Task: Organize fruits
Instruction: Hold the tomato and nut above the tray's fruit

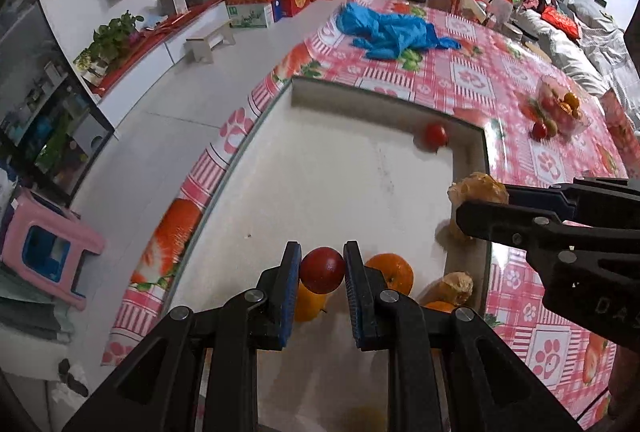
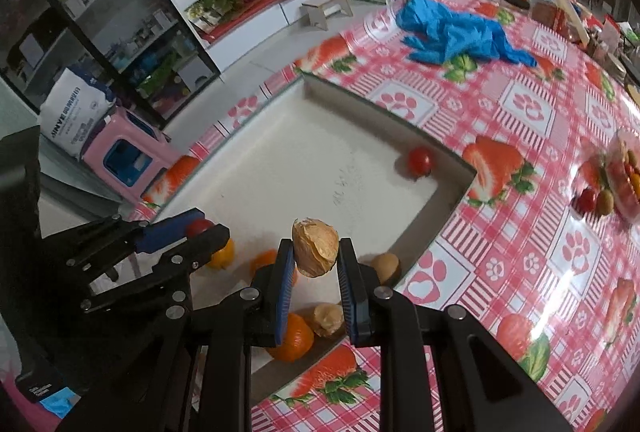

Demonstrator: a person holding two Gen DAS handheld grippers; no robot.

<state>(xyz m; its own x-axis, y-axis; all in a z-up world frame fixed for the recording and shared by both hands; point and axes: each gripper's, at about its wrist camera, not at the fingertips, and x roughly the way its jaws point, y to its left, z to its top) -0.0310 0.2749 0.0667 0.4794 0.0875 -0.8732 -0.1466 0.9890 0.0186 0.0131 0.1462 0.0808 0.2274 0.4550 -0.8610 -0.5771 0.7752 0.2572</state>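
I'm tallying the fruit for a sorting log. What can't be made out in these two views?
- Clear container, left wrist view: blurred, its fruits can't be counted; in the right wrist view the edge cuts it.
- Yellow fruit, left wrist view: mostly hidden behind the red fruit in the left gripper.
- Orange, right wrist view: partly behind the right gripper.

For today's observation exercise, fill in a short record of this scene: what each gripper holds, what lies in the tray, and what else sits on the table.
left gripper: shut on red fruit
right gripper: shut on tan husked fruit
white tray: oranges, husked fruits, one red fruit at far corner
tablecloth: blue cloth, clear fruit container
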